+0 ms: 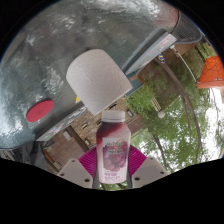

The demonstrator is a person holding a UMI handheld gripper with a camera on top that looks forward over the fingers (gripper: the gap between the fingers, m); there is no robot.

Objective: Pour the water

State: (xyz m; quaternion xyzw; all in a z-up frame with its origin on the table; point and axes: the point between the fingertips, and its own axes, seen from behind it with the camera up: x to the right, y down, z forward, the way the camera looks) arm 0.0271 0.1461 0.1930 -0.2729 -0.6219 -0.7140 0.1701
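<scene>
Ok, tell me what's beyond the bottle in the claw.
The claw grips a pink-labelled bottle with a white cap. Just beyond it is a white cup, then wooden furniture and trees. The cup's inside is not visible, and the bottle hides what lies directly behind.

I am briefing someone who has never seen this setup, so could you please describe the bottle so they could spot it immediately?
Start from the tool and its two fingers with magenta pads. The bottle stands clamped between those pads, just below a big white cup tipped over its top. It is the only small bottle with a white cap and a dark pink label.
</scene>
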